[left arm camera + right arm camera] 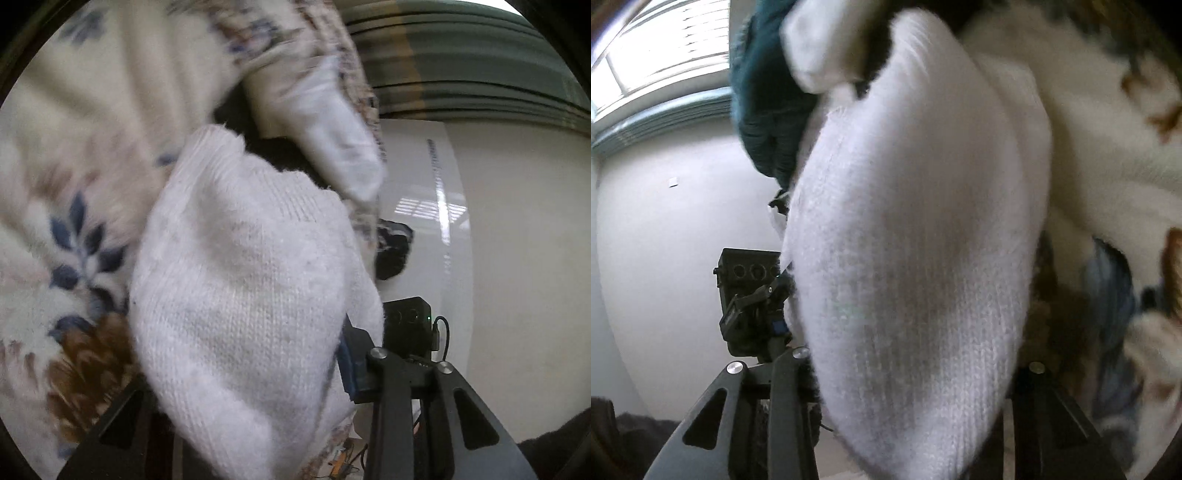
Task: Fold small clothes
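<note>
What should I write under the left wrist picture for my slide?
A white knitted sock hangs between the left gripper's black fingers, in front of a fuzzy floral fabric.

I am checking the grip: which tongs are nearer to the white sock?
Neither clearly: the white sock lies between the fingers of the left tongs and of the right tongs alike.

Fuzzy ribbed white knit sock, matt black plastic jaws
</note>
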{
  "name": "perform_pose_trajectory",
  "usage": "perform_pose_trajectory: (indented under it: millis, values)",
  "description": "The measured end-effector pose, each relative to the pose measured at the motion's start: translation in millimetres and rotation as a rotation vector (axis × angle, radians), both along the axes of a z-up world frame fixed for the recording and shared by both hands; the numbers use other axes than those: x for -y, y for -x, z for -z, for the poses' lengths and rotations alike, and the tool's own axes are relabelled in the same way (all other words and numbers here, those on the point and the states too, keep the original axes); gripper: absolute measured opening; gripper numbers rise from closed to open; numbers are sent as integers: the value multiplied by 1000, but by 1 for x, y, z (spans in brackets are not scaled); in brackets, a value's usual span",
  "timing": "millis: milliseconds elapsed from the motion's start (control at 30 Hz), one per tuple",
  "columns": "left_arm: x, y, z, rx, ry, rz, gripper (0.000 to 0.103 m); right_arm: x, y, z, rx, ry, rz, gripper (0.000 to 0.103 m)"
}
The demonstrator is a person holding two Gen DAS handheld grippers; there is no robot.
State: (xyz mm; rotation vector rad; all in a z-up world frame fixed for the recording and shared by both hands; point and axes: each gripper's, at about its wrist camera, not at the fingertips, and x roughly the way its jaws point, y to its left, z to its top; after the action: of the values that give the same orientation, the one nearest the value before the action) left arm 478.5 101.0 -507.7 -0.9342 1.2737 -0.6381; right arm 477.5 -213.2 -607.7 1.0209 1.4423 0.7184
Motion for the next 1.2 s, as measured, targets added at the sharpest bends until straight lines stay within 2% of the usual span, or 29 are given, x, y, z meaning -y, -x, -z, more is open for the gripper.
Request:
perform_pose_trajectory:
  millis: [133, 267, 333, 400, 500, 600, 700, 800, 833, 867, 967, 1033, 1100, 1133, 1167, 1200]
  values:
    - [18, -32, -67, 80, 5, 33, 32, 16, -19, -72, 75, -4, 33, 42]
    - [38, -88, -131, 183, 27, 56, 32, 34, -64, -145, 185, 13, 67, 42]
    - [48, -126, -148, 228, 29, 62, 33, 48, -100, -173, 239, 30, 82, 42]
    - [58, -168, -153, 267, -8, 56, 34, 59, -143, -186, 273, 57, 100, 42]
    - [74, -228, -128, 271, -80, 60, 36, 69, -205, -173, 268, 83, 110, 42]
    - [85, -270, -73, 218, -141, 78, 36, 75, -263, -127, 212, 148, 94, 42]
    - [94, -282, -21, 150, -193, 102, 36, 77, -293, -79, 136, 199, 59, 42]
    - [90, -278, 1, 120, -202, 117, 38, 80, -308, -49, 80, 223, 46, 44]
    - [86, -276, 0, 119, -195, 120, 39, 81, -311, -45, 69, 225, 41, 48]
    - [83, -274, -4, 121, -201, 121, 39, 84, -314, -43, 50, 235, 38, 57]
    - [74, -265, -27, 166, -282, 91, 37, 92, -311, -56, 76, 341, 46, 72]
    - [71, -262, -46, 227, -375, 64, 39, 95, -304, -81, 135, 472, 72, 78]
    - [72, -256, -66, 295, -508, 37, 45, 90, -286, -105, 210, 687, 78, 86]
    - [74, -254, -72, 329, -565, 22, 56, 88, -278, -117, 237, 777, 78, 90]
    - [76, -246, -81, 371, -638, -7, 76, 86, -273, -125, 250, 866, 80, 96]
    - [78, -241, -87, 398, -694, -27, 87, 82, -262, -131, 267, 958, 86, 100]
